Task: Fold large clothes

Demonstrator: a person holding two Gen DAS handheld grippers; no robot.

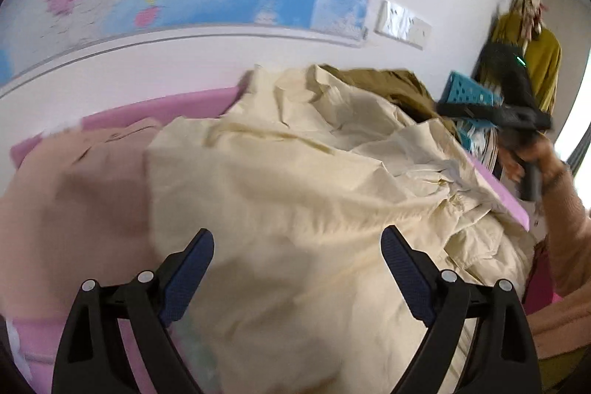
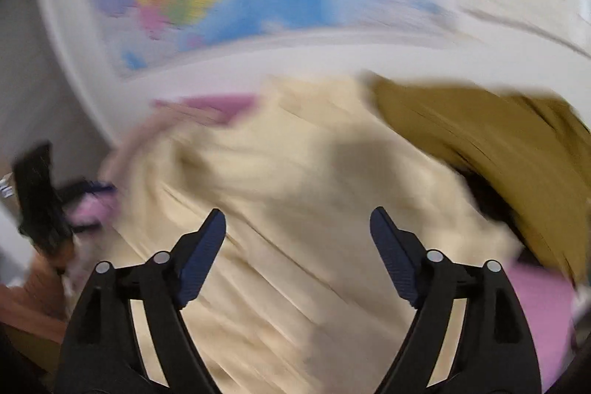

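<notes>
the left tongs (image 1: 297,244) and right tongs (image 2: 297,222) both gape wide, empty, above the cream garment (image 1: 295,172) heaped on the pink surface (image 1: 506,198). risk: grabbing bunched layers, or snagging the olive garment (image 2: 498,135) beside it.

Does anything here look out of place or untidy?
Yes. The cream garment lies crumpled, overlapping the pink garment, with an olive garment bunched behind it. Both the left tool and right tool are open, holding nothing.
</notes>
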